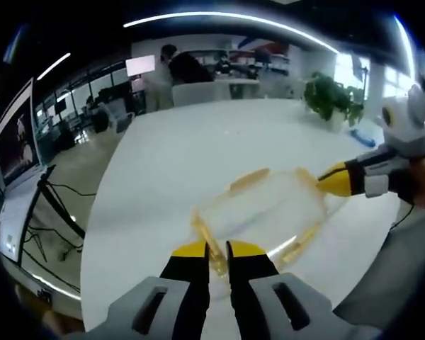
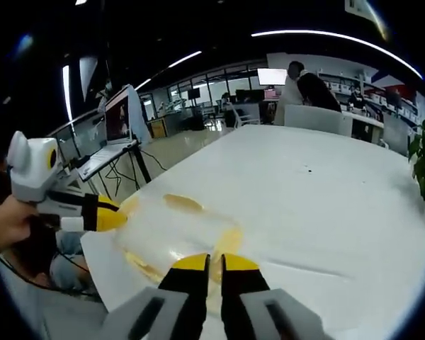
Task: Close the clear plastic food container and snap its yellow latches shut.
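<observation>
clear plastic makes up the one food container (image 1: 258, 205), which is seen lying on the white worktop (image 1: 198, 149) near its rounded edge. four yellow latches are counted in the left gripper view, one on each side: the far one (image 1: 249, 179), the right one (image 1: 301, 242), the near one (image 1: 207, 241) and one at the far right end by the other gripper. the left gripper (image 1: 218, 249) is seen with its yellow-tipped jaws pressed nearly together on the near latch. the right gripper (image 2: 214, 263) is shown with jaws likewise narrowed, pinching a latch (image 2: 227, 244) at the container's opposite end. whether the lid is fully seated cannot be told. a potted plant (image 1: 333, 99) is placed at the far right of the worktop, and a small blue thing (image 1: 363, 137) lies beside it. a laptop (image 2: 117, 117) on a stand is seen off to the side, and two people (image 2: 308, 88) are seen at a desk beyond. nothing is placed between the grippers and the container.
</observation>
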Demonstrator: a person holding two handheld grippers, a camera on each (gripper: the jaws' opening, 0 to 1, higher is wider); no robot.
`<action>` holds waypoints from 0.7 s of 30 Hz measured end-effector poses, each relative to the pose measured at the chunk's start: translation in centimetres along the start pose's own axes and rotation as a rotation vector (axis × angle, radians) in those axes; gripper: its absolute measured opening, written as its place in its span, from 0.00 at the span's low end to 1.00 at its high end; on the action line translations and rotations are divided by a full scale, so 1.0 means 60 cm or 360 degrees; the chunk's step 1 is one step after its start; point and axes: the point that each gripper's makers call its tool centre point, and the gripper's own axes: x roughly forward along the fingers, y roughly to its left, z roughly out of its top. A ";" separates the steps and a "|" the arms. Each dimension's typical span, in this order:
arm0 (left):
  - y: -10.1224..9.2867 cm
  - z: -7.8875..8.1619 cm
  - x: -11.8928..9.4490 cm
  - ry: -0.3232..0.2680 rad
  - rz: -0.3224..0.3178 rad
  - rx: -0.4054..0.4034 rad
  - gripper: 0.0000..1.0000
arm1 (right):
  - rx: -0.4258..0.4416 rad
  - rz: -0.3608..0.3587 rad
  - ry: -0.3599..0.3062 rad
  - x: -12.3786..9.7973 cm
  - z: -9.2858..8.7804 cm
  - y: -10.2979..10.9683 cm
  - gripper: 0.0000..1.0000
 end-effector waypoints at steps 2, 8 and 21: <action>-0.004 -0.002 0.002 0.0004 -0.0011 0.0000 0.06 | 0.0003 -0.0004 -0.0001 -0.005 0.000 -0.005 0.01; -0.021 0.004 0.007 0.0000 -0.0031 0.0003 0.06 | 0.0007 -0.0026 0.0003 -0.013 -0.004 -0.018 0.01; -0.044 0.015 0.018 -0.0005 -0.0070 0.0028 0.06 | 0.0047 -0.0064 -0.0004 -0.024 -0.005 -0.044 0.01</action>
